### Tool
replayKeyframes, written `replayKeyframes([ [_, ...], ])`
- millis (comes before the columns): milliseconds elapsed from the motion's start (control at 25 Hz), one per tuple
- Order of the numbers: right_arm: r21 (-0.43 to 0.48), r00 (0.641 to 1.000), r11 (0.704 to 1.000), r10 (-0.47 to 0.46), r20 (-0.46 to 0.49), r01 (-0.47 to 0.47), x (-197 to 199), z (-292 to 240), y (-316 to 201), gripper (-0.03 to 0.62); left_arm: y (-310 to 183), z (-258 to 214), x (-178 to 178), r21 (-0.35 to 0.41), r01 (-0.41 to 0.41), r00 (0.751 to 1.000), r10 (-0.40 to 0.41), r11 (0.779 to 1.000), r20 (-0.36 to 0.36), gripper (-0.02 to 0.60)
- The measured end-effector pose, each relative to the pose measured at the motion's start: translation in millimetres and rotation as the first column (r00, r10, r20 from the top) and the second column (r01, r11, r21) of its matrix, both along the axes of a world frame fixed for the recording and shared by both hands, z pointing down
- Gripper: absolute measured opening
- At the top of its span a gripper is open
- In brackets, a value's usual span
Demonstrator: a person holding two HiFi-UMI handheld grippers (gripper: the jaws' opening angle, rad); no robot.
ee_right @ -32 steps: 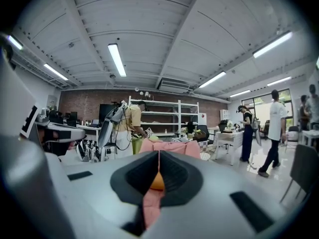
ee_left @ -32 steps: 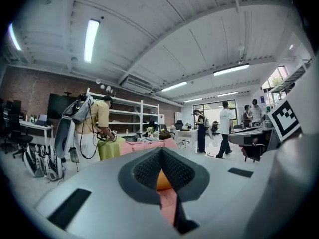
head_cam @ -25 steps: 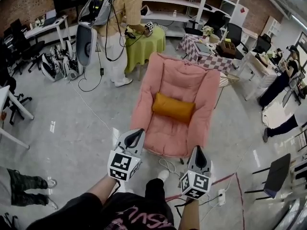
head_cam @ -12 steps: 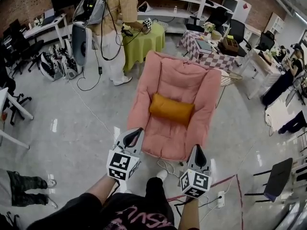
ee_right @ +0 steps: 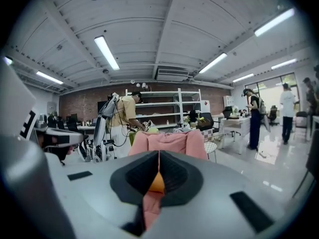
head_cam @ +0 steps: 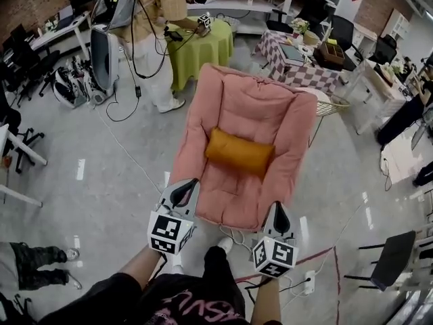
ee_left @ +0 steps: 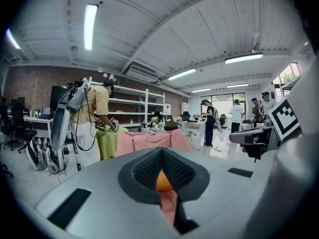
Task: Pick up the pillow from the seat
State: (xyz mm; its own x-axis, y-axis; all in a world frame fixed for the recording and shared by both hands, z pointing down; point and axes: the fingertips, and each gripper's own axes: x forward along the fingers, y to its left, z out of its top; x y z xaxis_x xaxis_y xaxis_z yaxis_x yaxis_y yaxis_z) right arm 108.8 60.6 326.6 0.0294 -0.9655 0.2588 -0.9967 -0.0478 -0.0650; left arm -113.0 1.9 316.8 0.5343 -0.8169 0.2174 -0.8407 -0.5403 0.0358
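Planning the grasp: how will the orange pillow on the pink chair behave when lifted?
Probably soft and floppy: the pillow looks plump with rounded ends, so it may sag if gripped at one end. Likely light for its size; it rests on the padded chair without visibly sinking.

A glossy grey floor (head_cam: 101,181) runs to white shelves (head_cam: 233,4) and a brick wall (ee_left: 30,86) (strip lights (ee_left: 90,26) overhead).

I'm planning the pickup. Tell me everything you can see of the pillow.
The pillow is orange-yellow, oblong and plump, with rounded ends and what looks like smooth fabric. It lies across the pink chair, where seat meets backrest, its right end slightly lower in the head view. Only the chair touches it.
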Motion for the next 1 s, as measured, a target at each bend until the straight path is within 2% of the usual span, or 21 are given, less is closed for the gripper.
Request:
replayKeyframes([
  [120,-0.007,0.999,1.000,0.007,0.045,-0.007,17.3,3.5,-22.3,0.020,-20.5,4.2,11.5,-0.009,0.011,1.000,-0.011,1.000,0.014,0.009],
  [400,-0.017,0.999,0.999,-0.041,0.005,0.042,52.3,5.7,-72.1,0.021,-65.8,9.8,54.2,-0.031,0.033,0.999,-0.032,0.999,0.029,0.009],
  [640,-0.021,0.998,0.998,-0.061,0.008,0.061,88.4,7.2,-107.2,0.021,-103.2,3.0,93.1,-0.031,0.052,0.998,-0.051,0.998,0.029,0.009],
  [1000,-0.024,0.996,0.996,-0.086,0.039,0.087,114.7,10.6,-135.5,0.021,-123.7,-5.9,124.3,-0.015,0.059,0.996,-0.058,0.998,0.071,0.009],
])
